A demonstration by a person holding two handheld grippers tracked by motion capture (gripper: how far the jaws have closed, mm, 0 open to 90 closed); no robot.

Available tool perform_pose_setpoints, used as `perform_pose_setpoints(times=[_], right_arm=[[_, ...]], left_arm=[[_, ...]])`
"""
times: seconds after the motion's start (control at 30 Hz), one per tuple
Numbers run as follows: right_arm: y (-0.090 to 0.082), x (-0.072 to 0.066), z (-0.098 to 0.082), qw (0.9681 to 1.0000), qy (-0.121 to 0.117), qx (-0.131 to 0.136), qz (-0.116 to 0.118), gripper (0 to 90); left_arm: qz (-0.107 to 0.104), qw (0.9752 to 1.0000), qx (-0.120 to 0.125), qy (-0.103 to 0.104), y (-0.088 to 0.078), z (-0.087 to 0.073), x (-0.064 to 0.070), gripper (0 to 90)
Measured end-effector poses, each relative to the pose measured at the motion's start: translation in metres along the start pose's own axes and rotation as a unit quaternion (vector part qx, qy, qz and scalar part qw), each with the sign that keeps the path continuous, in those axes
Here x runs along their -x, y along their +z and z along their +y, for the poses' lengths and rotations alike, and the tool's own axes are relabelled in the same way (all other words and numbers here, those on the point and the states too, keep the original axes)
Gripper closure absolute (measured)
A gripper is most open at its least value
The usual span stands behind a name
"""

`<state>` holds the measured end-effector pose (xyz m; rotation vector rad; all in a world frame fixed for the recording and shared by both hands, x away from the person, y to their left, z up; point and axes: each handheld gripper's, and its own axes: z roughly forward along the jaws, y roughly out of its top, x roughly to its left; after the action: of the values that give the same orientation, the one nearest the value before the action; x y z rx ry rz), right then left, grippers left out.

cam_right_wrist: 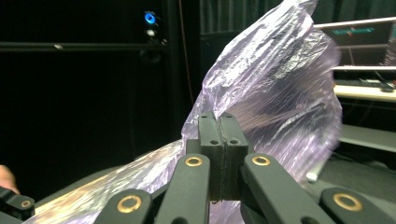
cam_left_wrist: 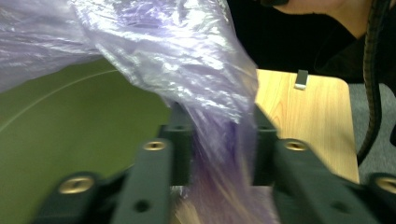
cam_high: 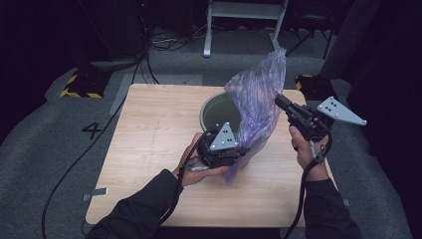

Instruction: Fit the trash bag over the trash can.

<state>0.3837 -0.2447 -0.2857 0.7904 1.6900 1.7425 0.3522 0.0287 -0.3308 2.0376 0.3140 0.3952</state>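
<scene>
Right gripper (cam_high: 281,102): jaws pressed together, pinching the purple plastic bag (cam_high: 259,97) at its edge and holding it up above the table (cam_high: 149,149). Left gripper (cam_high: 240,149): jaws apart, a bunched fold of the bag between them; whether the pads press it I cannot tell. Green bin (cam_high: 214,110): upright on the wooden table, bag hanging over its rim.
</scene>
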Motion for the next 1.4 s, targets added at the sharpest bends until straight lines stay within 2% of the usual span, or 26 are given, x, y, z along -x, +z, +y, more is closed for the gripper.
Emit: perform_pose_setpoints(times=[0.1, 0.13, 0.17, 0.23, 0.33, 0.43, 0.63, 0.7, 0.77, 0.83, 0.93, 1.0, 1.1, 1.17, 1.23, 1.27, 1.3, 1.33, 1.37, 1.4], right_arm=[[-0.004, 0.0, 0.002, 0.9999, -0.001, 0.009, 0.009, 90.0], [-0.007, -0.001, 0.003, 0.9998, -0.002, 0.015, 0.01, 90.0], [-0.011, -0.001, 0.006, 0.9996, -0.002, 0.023, 0.016, 90.0], [-0.013, -0.001, 0.007, 0.9994, -0.003, 0.028, 0.019, 90.0], [-0.014, -0.002, 0.007, 0.9991, -0.003, 0.033, 0.028, 90.0], [-0.01, -0.002, 0.002, 0.9988, -0.001, 0.027, 0.042, 90.0], [-0.004, -0.003, -0.009, 0.998, -0.015, 0.004, 0.061, 88.4], [-0.002, -0.003, -0.014, 0.9977, -0.02, -0.004, 0.065, 90.0], [-0.001, -0.002, -0.018, 0.9975, -0.02, -0.012, 0.067, 90.0], [0.001, -0.001, -0.021, 0.9974, -0.019, -0.015, 0.067, 90.0], [0.003, -0.001, -0.023, 0.9975, -0.022, -0.019, 0.065, 90.0], [0.005, -0.002, -0.024, 0.9975, -0.026, -0.023, 0.061, 90.0], [0.01, -0.003, -0.026, 0.9974, -0.035, -0.029, 0.055, 90.0], [0.012, -0.003, -0.028, 0.9975, -0.036, -0.032, 0.052, 90.0], [0.015, -0.002, -0.03, 0.9976, -0.037, -0.034, 0.047, 90.0], [0.016, -0.001, -0.03, 0.9977, -0.037, -0.035, 0.046, 90.0], [0.017, 0.0, -0.03, 0.9977, -0.037, -0.035, 0.045, 90.0], [0.018, 0.0, -0.03, 0.9979, -0.035, -0.034, 0.042, 90.0], [0.018, 0.0, -0.03, 0.9979, -0.035, -0.034, 0.042, 90.0], [0.02, 0.001, -0.03, 0.998, -0.034, -0.032, 0.043, 90.0]], left_arm=[[0.01, 0.9999, 0.007, 0.008, -0.007, 0.001, -0.002, 80.8], [0.011, 0.9998, 0.01, 0.011, -0.011, 0.002, -0.003, 80.8], [0.019, 0.9994, 0.022, 0.015, -0.019, 0.005, -0.005, 84.3], [0.024, 0.9992, 0.025, 0.017, -0.021, 0.007, -0.006, 85.6], [0.053, 0.9976, 0.033, 0.031, -0.028, 0.014, -0.013, 87.1], [0.07, 0.9965, 0.032, 0.032, -0.027, 0.018, -0.023, 87.8], [0.118, 0.9917, 0.031, 0.04, -0.018, 0.025, -0.038, 88.2], [0.141, 0.9881, 0.03, 0.053, -0.016, 0.027, -0.043, 88.2], [0.155, 0.9859, 0.034, 0.052, -0.013, 0.029, -0.049, 88.2], [0.172, 0.9828, 0.037, 0.056, -0.01, 0.031, -0.056, 88.2], [0.187, 0.9802, 0.041, 0.052, -0.006, 0.032, -0.065, 88.1], [0.205, 0.9758, 0.045, 0.06, -0.003, 0.031, -0.067, 88.1], [0.22, 0.9726, 0.05, 0.054, 0.0, 0.028, -0.073, 88.1], [0.224, 0.9719, 0.051, 0.049, 0.002, 0.025, -0.078, 87.9], [0.239, 0.9683, 0.044, 0.058, 0.005, 0.023, -0.082, 87.8], [0.239, 0.9683, 0.04, 0.06, 0.006, 0.023, -0.085, 87.7], [0.247, 0.9664, 0.037, 0.059, 0.007, 0.022, -0.087, 87.5], [0.25, 0.9657, 0.038, 0.059, 0.007, 0.022, -0.089, 87.3], [0.25, 0.9657, 0.038, 0.059, 0.007, 0.022, -0.089, 86.9], [0.242, 0.9679, 0.041, 0.052, 0.007, 0.021, -0.091, 86.3]])
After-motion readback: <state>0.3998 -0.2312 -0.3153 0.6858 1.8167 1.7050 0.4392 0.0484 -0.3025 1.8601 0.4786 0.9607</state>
